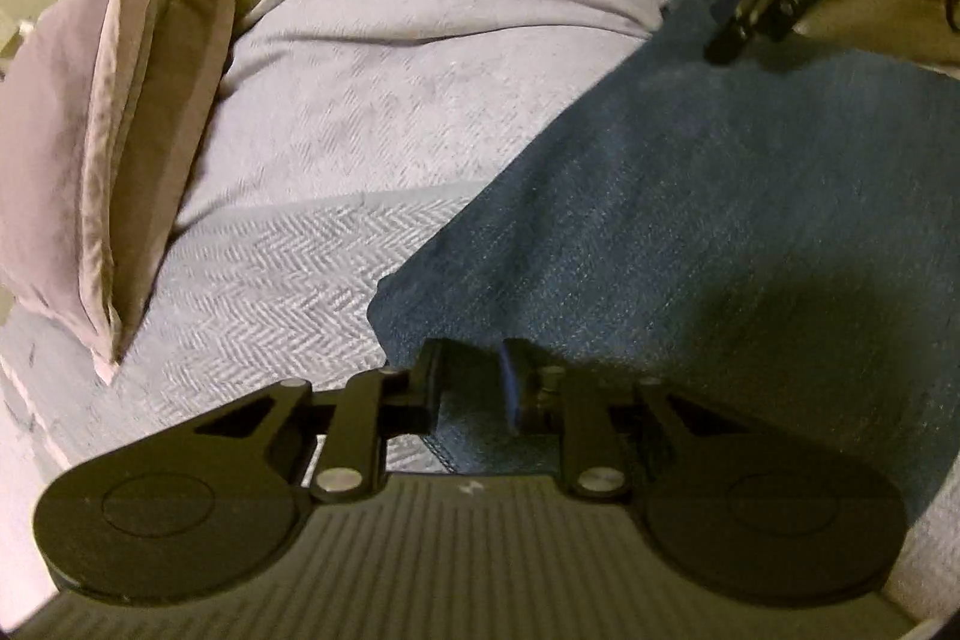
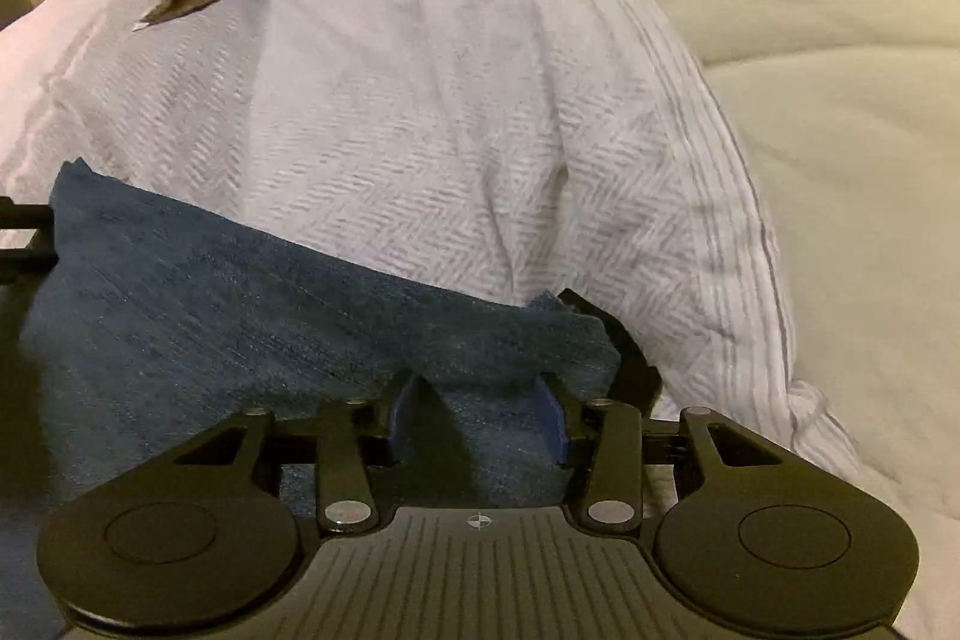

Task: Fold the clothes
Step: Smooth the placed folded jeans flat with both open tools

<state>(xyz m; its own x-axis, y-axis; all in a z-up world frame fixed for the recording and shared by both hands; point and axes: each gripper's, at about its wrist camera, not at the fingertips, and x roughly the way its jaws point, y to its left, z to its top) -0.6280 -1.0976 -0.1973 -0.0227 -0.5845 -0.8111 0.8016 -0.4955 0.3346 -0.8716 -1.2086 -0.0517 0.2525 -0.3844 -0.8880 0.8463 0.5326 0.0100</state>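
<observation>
Pillow [image 1: 90,148] at bed's left edge. Left gripper [image 1: 471,382] — jaws pinch one corner of the blue denim garment [image 1: 690,220]. Right gripper [image 2: 480,406] — jaws clamp the other corner. Garment spread on grey herringbone blanket [image 2: 420,130]. No legible writing.

The left gripper [image 1: 474,382] is matte black: two round discs at 7 and 5 o'clock, a ribbed grey plate between them, linkage arms pinned with silver rivets, blue pads on the fingers. The right gripper [image 2: 480,412] matches, with a small crosshair mark on its ribbed plate at 6 o'clock.
</observation>
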